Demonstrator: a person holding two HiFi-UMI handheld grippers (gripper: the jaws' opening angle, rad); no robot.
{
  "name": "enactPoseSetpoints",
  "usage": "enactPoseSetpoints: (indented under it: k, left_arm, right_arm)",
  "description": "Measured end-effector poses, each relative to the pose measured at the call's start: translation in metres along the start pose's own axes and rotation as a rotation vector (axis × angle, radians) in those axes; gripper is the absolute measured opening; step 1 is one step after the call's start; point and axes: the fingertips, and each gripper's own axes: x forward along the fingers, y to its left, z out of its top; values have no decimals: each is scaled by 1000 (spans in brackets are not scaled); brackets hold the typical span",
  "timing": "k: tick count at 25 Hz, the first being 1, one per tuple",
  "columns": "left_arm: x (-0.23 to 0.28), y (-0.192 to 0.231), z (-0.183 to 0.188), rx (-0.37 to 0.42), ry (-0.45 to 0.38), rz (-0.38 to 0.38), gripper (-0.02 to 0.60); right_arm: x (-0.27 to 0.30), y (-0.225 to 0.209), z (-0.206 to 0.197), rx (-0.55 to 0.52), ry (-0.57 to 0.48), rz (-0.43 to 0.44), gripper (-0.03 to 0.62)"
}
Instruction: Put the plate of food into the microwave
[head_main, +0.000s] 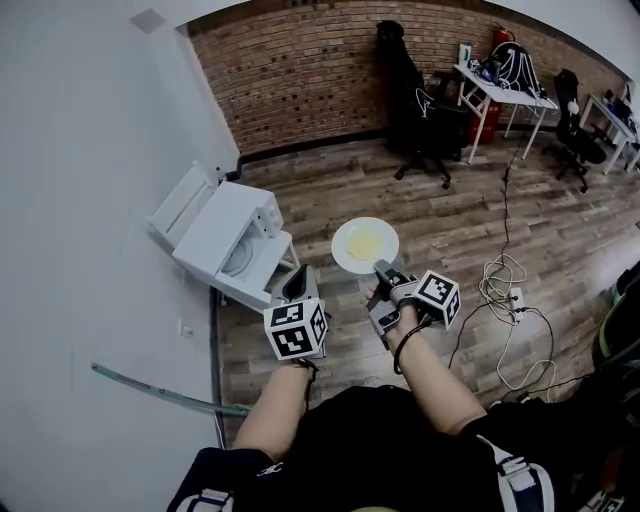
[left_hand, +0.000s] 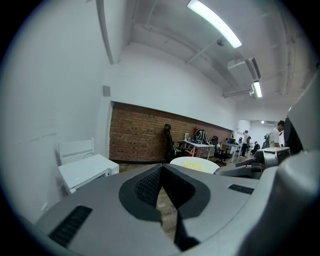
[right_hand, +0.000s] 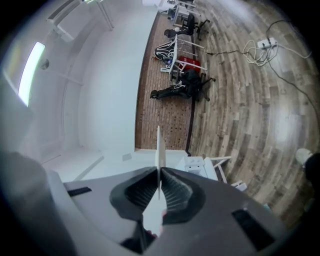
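White round plate (head_main: 365, 245) of yellow food held above the wood-plank floor (head_main: 470, 215), near rim clamped between the right gripper's (head_main: 381, 269) jaws, left gripper (head_main: 299, 284) just left, jaws together on nothing, white box-shaped microwave (head_main: 225, 235) farther left, beside the white wall (head_main: 80, 200)

The left tool (head_main: 300, 283) and right tool (head_main: 384, 272) are grey. Each has a white cube with black squares. The person wears black.

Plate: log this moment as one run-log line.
phase: carry | right gripper: shut on plate rim | food: on plate | left gripper: shut, empty | microwave: by wall, plate not inside
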Motion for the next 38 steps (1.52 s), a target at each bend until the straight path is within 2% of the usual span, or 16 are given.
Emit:
enactPoseSetpoints:
  k: [8,20,29,38]
  left_arm:
    - [66,-19,10,-23,4,46,-2]
    - [144,12,14,-74,18,106,-2]
    - [247,50,58,-115,-6,115,-2]
    - [330,105,110,-130,-48,153,-2]
  right_arm:
    - [39,-1,61,-22,52,1,31]
    - [113,-19,87,-45,162,-48,31]
    - [218,9,129,-80,205,-29,31]
    - [330,49,152,-102,261,43,28]
